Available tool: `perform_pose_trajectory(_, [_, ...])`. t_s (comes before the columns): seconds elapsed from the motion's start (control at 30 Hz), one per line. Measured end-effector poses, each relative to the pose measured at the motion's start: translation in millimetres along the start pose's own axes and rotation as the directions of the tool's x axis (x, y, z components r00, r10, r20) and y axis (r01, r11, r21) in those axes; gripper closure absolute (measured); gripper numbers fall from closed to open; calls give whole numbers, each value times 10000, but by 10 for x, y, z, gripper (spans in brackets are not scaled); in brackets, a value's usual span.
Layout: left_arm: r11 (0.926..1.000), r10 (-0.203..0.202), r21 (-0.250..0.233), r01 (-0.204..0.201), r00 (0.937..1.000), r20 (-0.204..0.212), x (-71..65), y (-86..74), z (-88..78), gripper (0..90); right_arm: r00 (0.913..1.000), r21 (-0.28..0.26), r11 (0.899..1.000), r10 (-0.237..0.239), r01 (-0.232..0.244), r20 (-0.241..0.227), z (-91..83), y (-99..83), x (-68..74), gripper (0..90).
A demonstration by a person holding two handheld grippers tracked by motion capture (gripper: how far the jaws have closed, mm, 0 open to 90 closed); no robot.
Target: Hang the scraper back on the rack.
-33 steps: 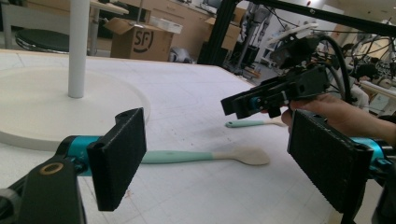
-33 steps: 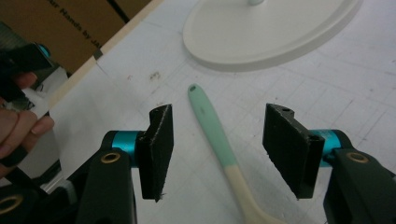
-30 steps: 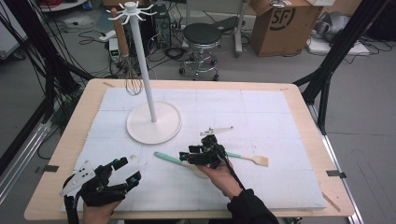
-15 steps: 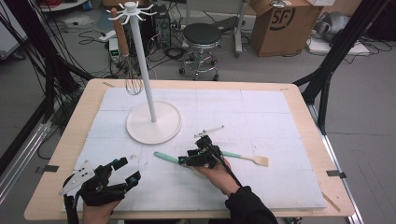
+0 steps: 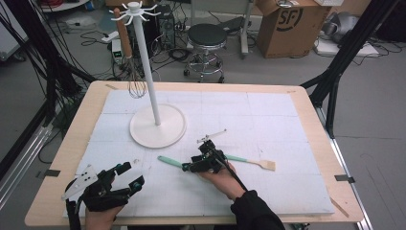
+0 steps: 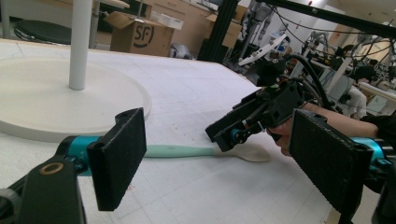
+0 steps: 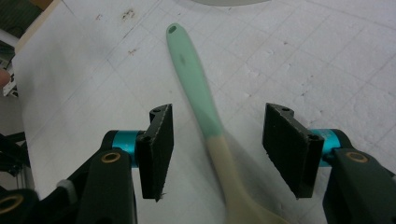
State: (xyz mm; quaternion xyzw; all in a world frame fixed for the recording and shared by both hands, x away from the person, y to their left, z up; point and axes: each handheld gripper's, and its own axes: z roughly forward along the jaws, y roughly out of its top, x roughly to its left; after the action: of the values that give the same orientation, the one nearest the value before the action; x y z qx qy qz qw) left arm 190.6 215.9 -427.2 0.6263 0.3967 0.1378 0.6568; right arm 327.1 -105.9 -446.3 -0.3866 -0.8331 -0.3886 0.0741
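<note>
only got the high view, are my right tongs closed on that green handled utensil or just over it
Observer: Just over it. In the right gripper view the right tongs stand open, and the green-handled spoon lies between the pads, touching neither.
Operator: where on it would they close
Observer: About where the green coating ends and the pale bare part begins. The handle end with the hole points away from the tongs.
Operator: is it off the mat at all
Observer: No. The left gripper view shows it lying flat on the white mat.
</note>
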Motion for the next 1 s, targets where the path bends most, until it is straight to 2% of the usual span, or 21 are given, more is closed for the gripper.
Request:
perform_pose_trajectory(0.53, [9999, 25, 158, -25, 10000, -35, 3, -17, 23, 200, 9999, 49, 9999, -121, 121, -20, 10, -12, 21, 425])
perform_pose_trajectory(1.0, [9998, -11, 223, 12, 10000, -83, 12, -27, 29, 200, 9993, 227, 9994, -270, 276, -255, 26, -33, 85, 428])
